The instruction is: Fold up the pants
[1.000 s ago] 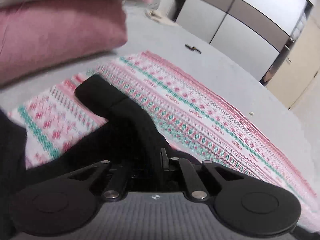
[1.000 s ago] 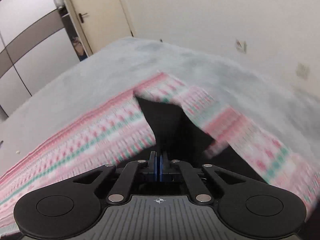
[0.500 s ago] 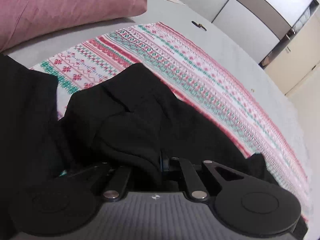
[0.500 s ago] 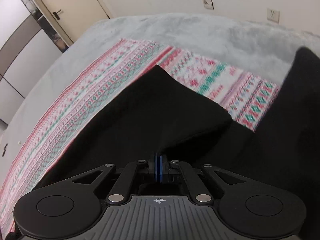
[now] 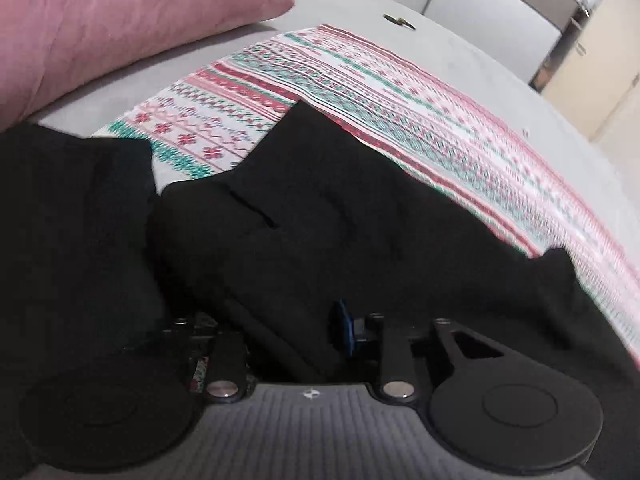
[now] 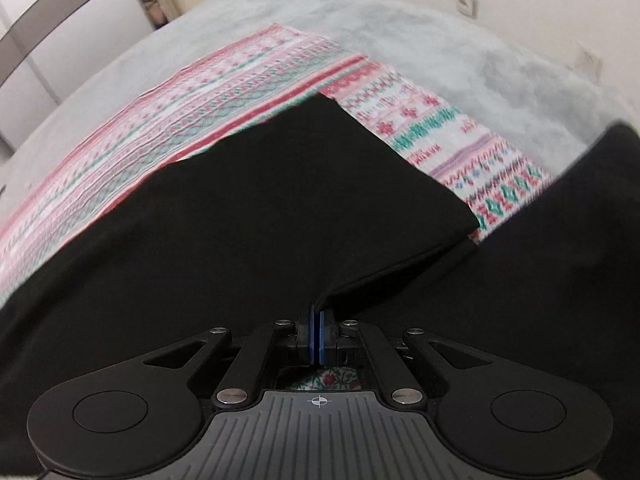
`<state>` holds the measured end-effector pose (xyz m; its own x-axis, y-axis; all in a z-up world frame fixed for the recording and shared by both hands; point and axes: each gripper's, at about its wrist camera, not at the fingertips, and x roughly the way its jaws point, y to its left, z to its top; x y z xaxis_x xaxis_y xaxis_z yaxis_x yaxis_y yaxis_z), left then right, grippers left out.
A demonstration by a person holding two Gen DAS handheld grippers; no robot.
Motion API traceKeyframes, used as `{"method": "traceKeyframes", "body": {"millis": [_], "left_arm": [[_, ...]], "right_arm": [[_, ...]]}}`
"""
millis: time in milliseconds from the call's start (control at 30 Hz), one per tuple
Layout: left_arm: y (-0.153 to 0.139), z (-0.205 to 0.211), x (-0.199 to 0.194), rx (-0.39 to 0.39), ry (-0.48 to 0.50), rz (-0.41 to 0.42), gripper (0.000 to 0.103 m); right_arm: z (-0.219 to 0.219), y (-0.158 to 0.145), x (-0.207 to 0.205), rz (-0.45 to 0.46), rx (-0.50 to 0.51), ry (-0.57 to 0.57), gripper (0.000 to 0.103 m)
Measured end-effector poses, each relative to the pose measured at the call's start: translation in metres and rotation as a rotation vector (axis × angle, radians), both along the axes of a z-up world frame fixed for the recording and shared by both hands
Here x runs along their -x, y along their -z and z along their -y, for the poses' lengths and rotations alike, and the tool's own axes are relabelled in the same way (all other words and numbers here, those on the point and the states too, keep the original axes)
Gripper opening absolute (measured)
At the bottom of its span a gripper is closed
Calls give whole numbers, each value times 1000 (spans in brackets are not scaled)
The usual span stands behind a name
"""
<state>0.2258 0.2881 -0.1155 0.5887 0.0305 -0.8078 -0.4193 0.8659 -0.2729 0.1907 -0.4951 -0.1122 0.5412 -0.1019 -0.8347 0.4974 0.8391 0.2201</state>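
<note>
The black pants [image 5: 328,216] lie bunched across the lower half of the left wrist view, on a patterned red, green and white blanket [image 5: 400,92] spread over the grey bed [image 5: 460,52]. A second earlier only a narrow strip of black cloth hung up the middle of that view, with the blanket filling most of the frame; now the cloth has come down and spread wide over the blanket, and another dark mass fills the left edge. The left gripper [image 5: 280,332] had its jaws nipped tight on the cloth then; now they are opening, with folds of the pants still between them and the blue pad [image 5: 347,328] standing clear of the fabric on the right.

In the right wrist view the pants [image 6: 280,208] cover the centre and lower left, where a second ago only a small black triangle showed. A folded corner [image 6: 400,216] reaches toward the right of centre. The right gripper [image 6: 319,332] is pinched fully together on an edge of the pants, as before.

A pink pillow [image 5: 120,20] sits in the upper left of the left view, larger and sharper than it was.
</note>
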Motion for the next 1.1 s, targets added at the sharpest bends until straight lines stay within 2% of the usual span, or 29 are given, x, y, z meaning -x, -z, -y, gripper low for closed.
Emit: {"method": "traceKeyframes", "body": {"millis": [100,133,167,233,333,400,467,633,767,833,867,900,933,1000,1067,1100], "left_arm": [[-4,-7,6,18,-23,23,58],[-6,-8,8,16,-24,34,54],[-7,-8,10,14,-19,43,44],[-6,-9,12,37,-18,50,33],[-2,-9,12,39,-26,43,33],[-4,-10,15,54,-31,70,32],[-9,-13,17,76,-25,130,32],[-22,-15,7,77,0,232,32],[-27,-18,8,100,-4,298,32],[-29,-14,13,50,16,335,32],[-26,-10,13,3,30,323,33],[-19,-5,9,-39,41,271,33],[-9,-4,4,-55,43,189,33],[15,-7,-3,-6,23,56,34],[18,-13,-2,38,-13,47,39],[13,-13,-2,26,-16,36,40]], "right_arm": [[-4,2,-1,-10,29,-24,1],[-5,3,-2,-15,30,-26,1],[-4,3,-3,-15,29,-25,1],[-2,-1,-4,7,13,-16,1],[-3,-5,-8,20,10,-10,1],[-5,-3,-12,9,25,-3,1],[-5,-3,-14,23,24,17,1],[-13,-24,-13,153,52,36,1],[-11,-33,-9,234,29,83,1],[-11,-44,0,335,18,102,1],[-13,-50,5,376,30,102,1],[-16,-53,6,385,55,94,0],[-19,-53,4,356,85,80,0],[-17,-38,-7,223,97,68,0],[-10,-17,-15,97,71,64,1],[-9,-11,-17,54,69,56,1]]}}
